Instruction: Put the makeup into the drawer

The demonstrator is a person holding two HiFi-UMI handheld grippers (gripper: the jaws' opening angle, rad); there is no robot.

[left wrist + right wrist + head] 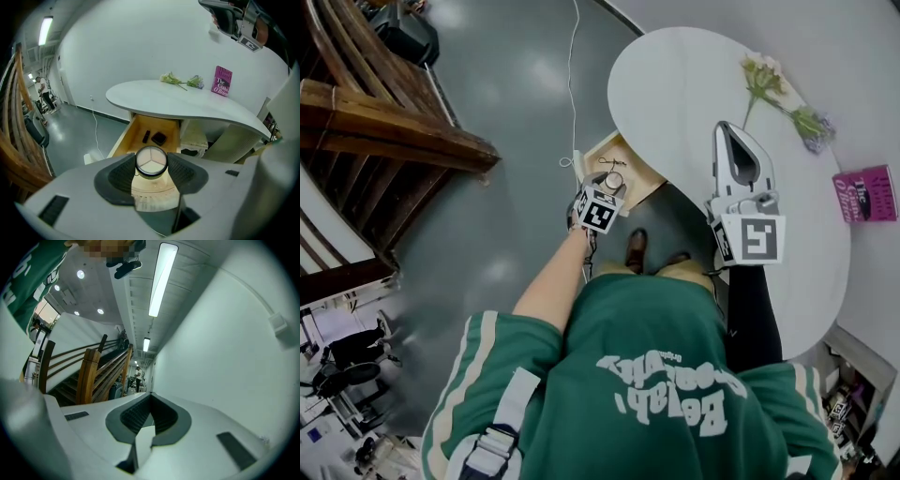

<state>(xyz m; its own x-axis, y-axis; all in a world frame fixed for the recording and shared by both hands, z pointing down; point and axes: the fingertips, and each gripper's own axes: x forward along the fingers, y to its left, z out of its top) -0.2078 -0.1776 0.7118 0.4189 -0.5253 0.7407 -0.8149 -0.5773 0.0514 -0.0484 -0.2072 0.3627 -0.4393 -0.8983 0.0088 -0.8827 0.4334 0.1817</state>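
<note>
In the head view, your left gripper (614, 181) hangs over the open wooden drawer (645, 180) at the left edge of the smooth, rounded white table (694, 94). Your right gripper (729, 136) is held above the tabletop, well apart from the flower sprig (766, 82) and the pink book (865, 194) on the right. In the left gripper view, the ribbed dark pads are clamped on a round compact (151, 163), black-rimmed with a pale three-part face. It sits above the drawer, not yet in it. A dark square case (159, 138) and a slim dark stick (146, 136) already lie on the yellow wood floor. I judge the job partly done: the compact remains to be lowered and let go. In the right gripper view, the jaws are closed together on nothing.
</note>
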